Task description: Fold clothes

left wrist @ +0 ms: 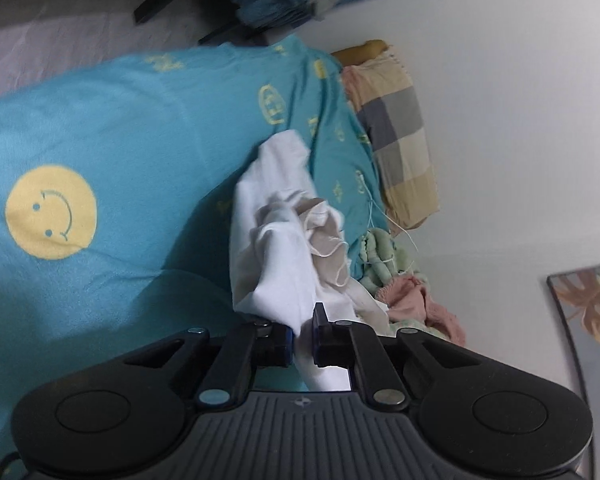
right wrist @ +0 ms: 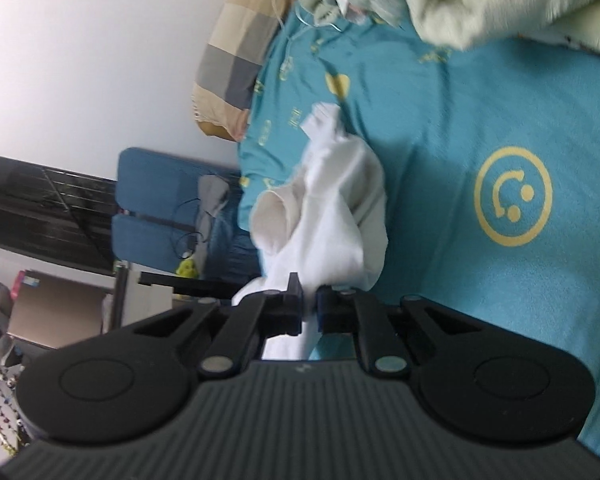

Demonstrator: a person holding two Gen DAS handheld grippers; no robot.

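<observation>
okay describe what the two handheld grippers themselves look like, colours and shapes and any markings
Both look alike. The left gripper and the right gripper each have a dark grey ribbed body with a small logo, two rounded black lobes with circular discs, and black linkage arms on silver pivot pins. The fingers are black blocks with blue pad edges. No sleeves or hands show.

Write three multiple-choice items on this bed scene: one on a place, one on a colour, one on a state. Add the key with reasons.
1. Where does the yellow smiley face sit?
A. on the teal bed sheet
B. on the checked pillow
C. on the wall

2. What colour is the crumpled cloth garment?
A. pink
B. white
C. grey

3. How is the left gripper?
A. open, empty
B. shut on the garment
C. out of view

Key: A, printed on the sheet; B, the fabric is plainly white; B, its pads pinch the white cloth.
</observation>
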